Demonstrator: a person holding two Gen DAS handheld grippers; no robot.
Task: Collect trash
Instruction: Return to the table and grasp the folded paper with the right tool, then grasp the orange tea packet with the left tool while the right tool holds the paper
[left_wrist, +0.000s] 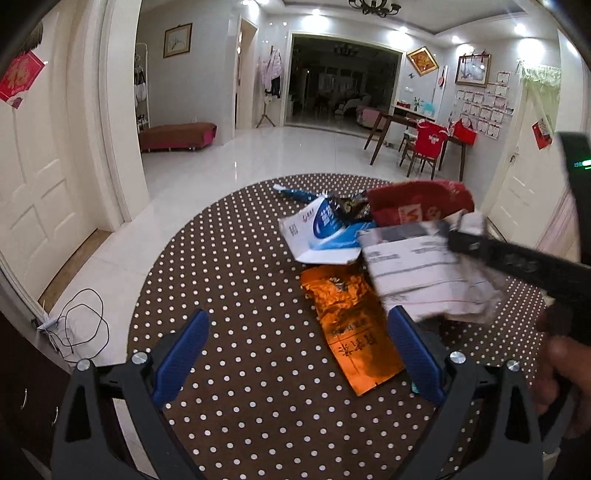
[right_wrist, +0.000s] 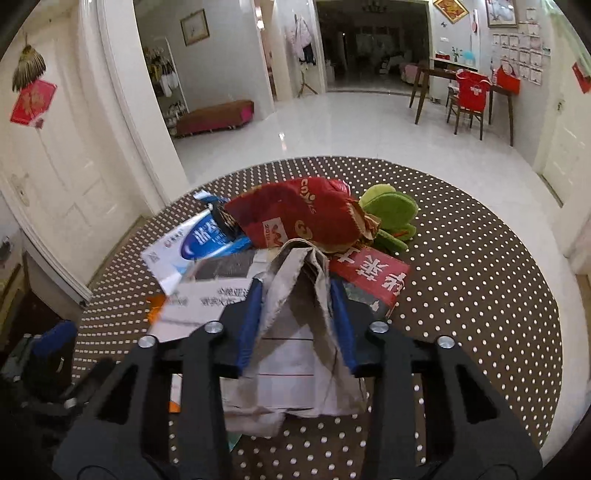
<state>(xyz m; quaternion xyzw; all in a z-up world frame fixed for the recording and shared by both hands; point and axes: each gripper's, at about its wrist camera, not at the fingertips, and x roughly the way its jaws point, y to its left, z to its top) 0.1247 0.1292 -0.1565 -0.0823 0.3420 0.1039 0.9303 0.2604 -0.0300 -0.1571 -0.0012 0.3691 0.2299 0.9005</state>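
Note:
A pile of trash lies on a round table with a brown polka-dot cloth (left_wrist: 236, 266). My right gripper (right_wrist: 297, 284) is shut on a crumpled grey-white paper bag (right_wrist: 295, 354) and holds it above the pile; it enters the left wrist view (left_wrist: 454, 236) from the right with the paper (left_wrist: 417, 273). My left gripper (left_wrist: 299, 328) is open and empty, low over the cloth, with an orange wrapper (left_wrist: 351, 325) just inside its right finger. A blue-white box (left_wrist: 321, 232), a red bag (right_wrist: 295, 218) and a red printed packet (right_wrist: 369, 273) lie in the pile.
A green plush toy (right_wrist: 391, 214) lies behind the red bag. Beyond the table are a white tiled floor (left_wrist: 277, 147), a red bench (left_wrist: 177, 134), a wooden desk with a red-covered chair (left_wrist: 424, 144), white doors and loose cables (left_wrist: 81, 325) on the floor at left.

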